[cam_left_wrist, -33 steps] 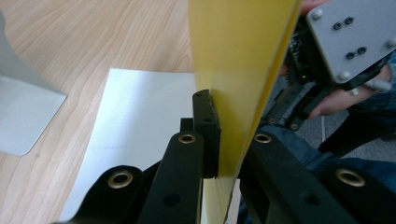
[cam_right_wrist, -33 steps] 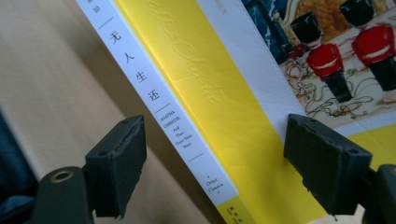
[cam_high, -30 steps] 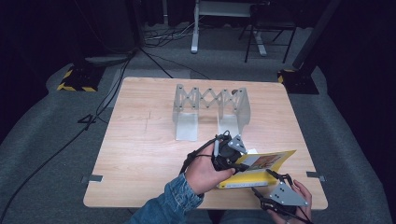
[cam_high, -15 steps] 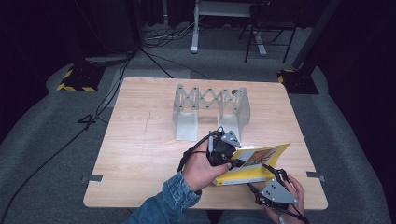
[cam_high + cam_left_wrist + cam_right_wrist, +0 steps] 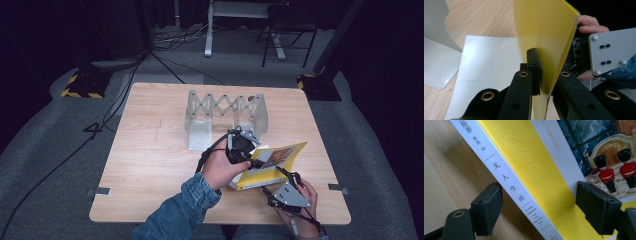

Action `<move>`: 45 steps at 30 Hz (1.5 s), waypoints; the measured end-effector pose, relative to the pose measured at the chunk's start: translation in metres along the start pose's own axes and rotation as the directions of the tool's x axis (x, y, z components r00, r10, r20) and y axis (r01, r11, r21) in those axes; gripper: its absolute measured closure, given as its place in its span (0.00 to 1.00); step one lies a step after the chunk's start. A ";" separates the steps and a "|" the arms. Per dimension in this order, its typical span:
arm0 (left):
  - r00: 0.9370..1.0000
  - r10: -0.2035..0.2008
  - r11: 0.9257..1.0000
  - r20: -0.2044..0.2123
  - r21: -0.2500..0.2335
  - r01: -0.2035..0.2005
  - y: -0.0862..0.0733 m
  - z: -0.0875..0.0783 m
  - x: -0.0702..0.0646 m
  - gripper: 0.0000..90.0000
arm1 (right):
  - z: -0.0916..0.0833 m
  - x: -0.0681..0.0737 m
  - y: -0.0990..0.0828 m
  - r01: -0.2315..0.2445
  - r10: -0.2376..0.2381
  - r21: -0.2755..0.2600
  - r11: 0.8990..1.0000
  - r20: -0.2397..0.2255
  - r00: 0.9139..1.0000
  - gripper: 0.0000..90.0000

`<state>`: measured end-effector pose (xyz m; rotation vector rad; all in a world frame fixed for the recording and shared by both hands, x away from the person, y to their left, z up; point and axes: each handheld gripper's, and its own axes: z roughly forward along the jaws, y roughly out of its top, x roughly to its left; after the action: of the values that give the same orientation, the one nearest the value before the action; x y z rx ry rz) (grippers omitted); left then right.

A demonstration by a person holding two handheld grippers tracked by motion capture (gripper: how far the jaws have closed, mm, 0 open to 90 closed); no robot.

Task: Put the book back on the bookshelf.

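Note:
A yellow paperback book (image 5: 272, 162) lies at the table's near right, its front cover (image 5: 544, 30) lifted steeply off a white first page (image 5: 491, 62). My left gripper (image 5: 250, 162) is shut on that cover's edge, and both jaws clamp the yellow sheet in the left gripper view (image 5: 541, 75). My right gripper (image 5: 277, 180) comes in from the near edge. Its jaws have just been closing a little and still stand wide, with the book's white spine (image 5: 509, 180) between them (image 5: 536, 205) and a gap at the left pad (image 5: 487, 210).
A grey folding scissor-type rack (image 5: 225, 107) stands upright at the middle back of the wooden table (image 5: 150, 165), close behind the book. Cables and stands lie on the dark floor beyond the table.
The left gripper has raised the cover higher and tilted it more steeply. The right gripper has moved up and left, closer in on the book's spine.

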<state>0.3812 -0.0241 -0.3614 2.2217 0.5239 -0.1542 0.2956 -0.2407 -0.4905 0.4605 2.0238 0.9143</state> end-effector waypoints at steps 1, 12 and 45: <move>1.000 0.000 1.000 0.000 0.000 0.000 0.000 0.000 0.000 0.97 | 0.000 0.000 0.000 0.000 0.000 0.000 1.000 0.000 1.000 0.25; 0.998 -0.040 0.999 -0.052 -0.030 0.039 0.006 0.002 0.008 0.96 | 0.020 0.004 0.000 0.104 -0.104 -0.001 0.995 0.073 0.992 0.18; 0.969 -0.113 0.992 -0.221 -0.086 0.096 -0.009 -0.014 0.018 0.81 | 0.016 0.010 0.016 0.259 -0.261 0.038 0.965 0.032 0.965 0.83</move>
<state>0.3928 -0.0025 -0.3632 2.1513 0.7590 0.0635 0.3029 -0.2170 -0.4896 0.2199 2.0104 0.7067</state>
